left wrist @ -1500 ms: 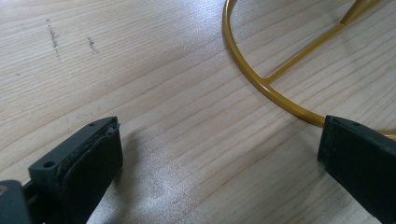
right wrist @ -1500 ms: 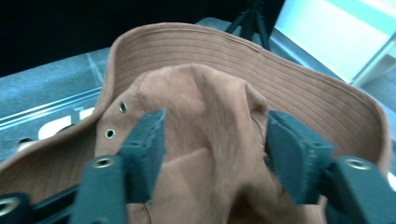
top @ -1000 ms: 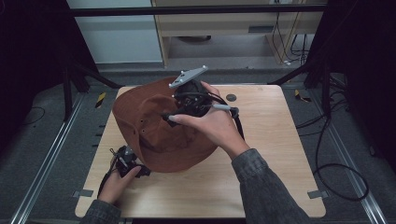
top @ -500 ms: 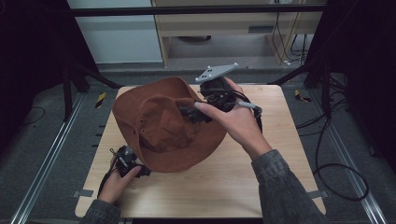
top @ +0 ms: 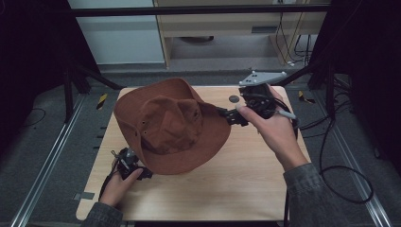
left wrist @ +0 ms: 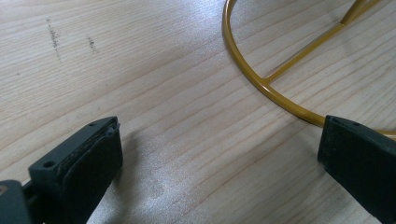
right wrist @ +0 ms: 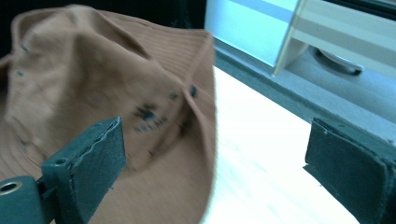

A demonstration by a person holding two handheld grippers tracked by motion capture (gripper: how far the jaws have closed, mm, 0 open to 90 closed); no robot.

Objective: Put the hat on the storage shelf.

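Item: one brown hat, resting crown-up on the wooden surface, just ahead of our right tool and beyond our left tool. Hidden or unclear: the hat covers whatever props it; in the left gripper view we see part of one yellow wire ring with spokes lying on the surface, cut off at the top and right edges of that view, and we cannot tell how it joins the hat. The hat is blurred in the right gripper view, and a small dark mark on its side cannot be read. Count: two tools, two hands, one hat, one wire ring, one small dark disc on the surface beside the right tool. Right tool: spread wide, holding nothing, its tip at the hat's brim edge in the high view; whether it touches the brim we cannot tell. Left tool: spread wide, holding nothing, low over bare wood, the ring passing behind its right jaw. Open room: bare surface lies behind both tools, toward the near edge, and beside the right tool on the side away from the hat.
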